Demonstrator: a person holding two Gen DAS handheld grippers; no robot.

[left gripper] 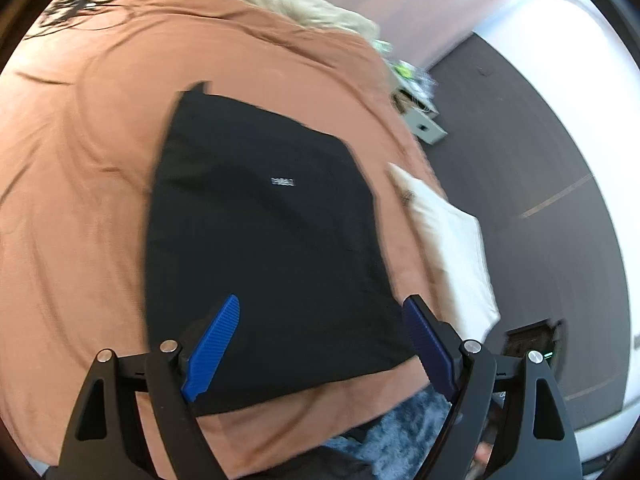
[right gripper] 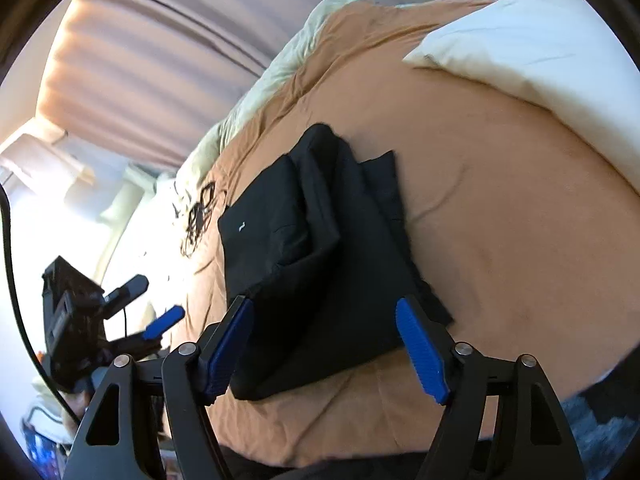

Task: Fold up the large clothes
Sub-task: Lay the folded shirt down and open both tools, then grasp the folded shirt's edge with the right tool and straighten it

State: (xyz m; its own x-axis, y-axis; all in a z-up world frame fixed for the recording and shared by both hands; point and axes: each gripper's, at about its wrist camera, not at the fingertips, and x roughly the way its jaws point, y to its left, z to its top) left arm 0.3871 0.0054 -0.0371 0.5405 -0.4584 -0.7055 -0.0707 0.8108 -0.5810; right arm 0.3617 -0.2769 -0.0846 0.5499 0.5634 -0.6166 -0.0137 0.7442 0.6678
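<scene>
The black garment (left gripper: 264, 232) lay folded into a rough rectangle near the middle of the bed, on the rust-orange cover (left gripper: 80, 200), w/ a small white label (left gripper: 283, 181) facing up. In the right wrist view the same garment (right gripper: 320, 260) showed stacked folds, one thicker layer on top toward the far end.

Left gripper (left gripper: 320, 344) hovered over the near edge of the garment, jaws spread wide, nothing btwn the blue pads. Right gripper (right gripper: 324, 348) likewise wide apart over the near edge, pads not pressing cloth.

Around: white pillow (right gripper: 540, 48) on the bed, well apart from the garment; a black flower print (left gripper: 86, 0) on the cover farther off; pale crumpled bedding (left gripper: 288, 0) at the far edge by the curtain (right gripper: 160, 60); a small nightstand (left gripper: 424, 120) beside the bed, w/ clutter on it. Nothing lay on the garment itself.
</scene>
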